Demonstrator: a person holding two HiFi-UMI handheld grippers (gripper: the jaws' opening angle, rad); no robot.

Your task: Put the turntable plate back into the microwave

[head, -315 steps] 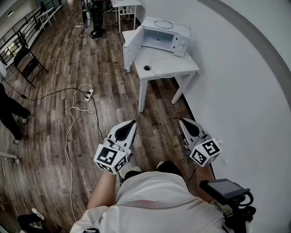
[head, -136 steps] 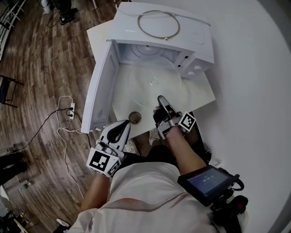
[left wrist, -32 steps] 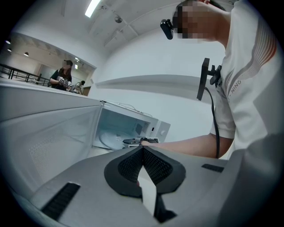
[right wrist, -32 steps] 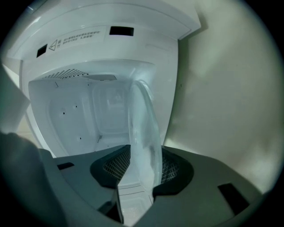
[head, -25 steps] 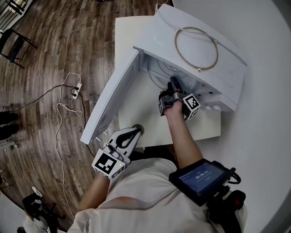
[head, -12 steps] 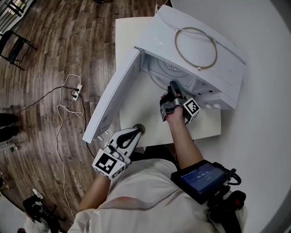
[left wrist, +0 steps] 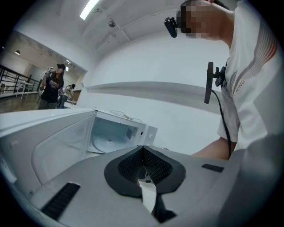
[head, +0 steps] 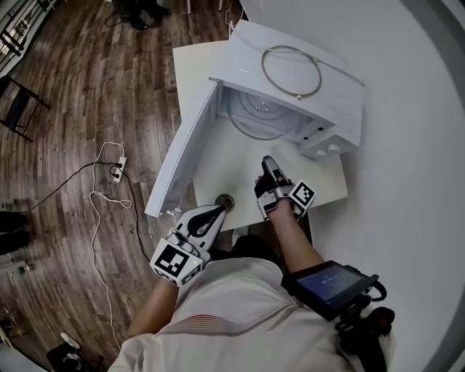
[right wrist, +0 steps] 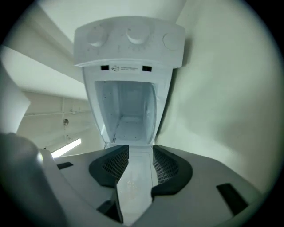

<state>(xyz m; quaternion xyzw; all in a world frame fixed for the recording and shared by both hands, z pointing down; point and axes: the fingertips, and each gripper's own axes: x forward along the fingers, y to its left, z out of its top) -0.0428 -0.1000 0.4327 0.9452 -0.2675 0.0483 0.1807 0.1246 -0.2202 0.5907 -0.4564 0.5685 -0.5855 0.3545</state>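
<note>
The right gripper (head: 267,161) has black meshed pads (right wrist: 116,165) standing apart, empty, over smooth white table (head: 232,167); the left gripper (head: 216,211) – jaws together on nothing – hangs by a dark round grommet (head: 224,201). Farther off, the clear glass turntable plate (head: 256,120) lies inside the boxy white microwave (head: 327,87), door (head: 182,160) swung left, a thin wire ring (head: 296,96) on top.

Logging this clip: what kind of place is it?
Likely an open studio or lab hall, not a home kitchen: a white microwave oven sits on a lone white table on brown wood-plank flooring, with a white power strip, loose cables and black metal railings nearby.
</note>
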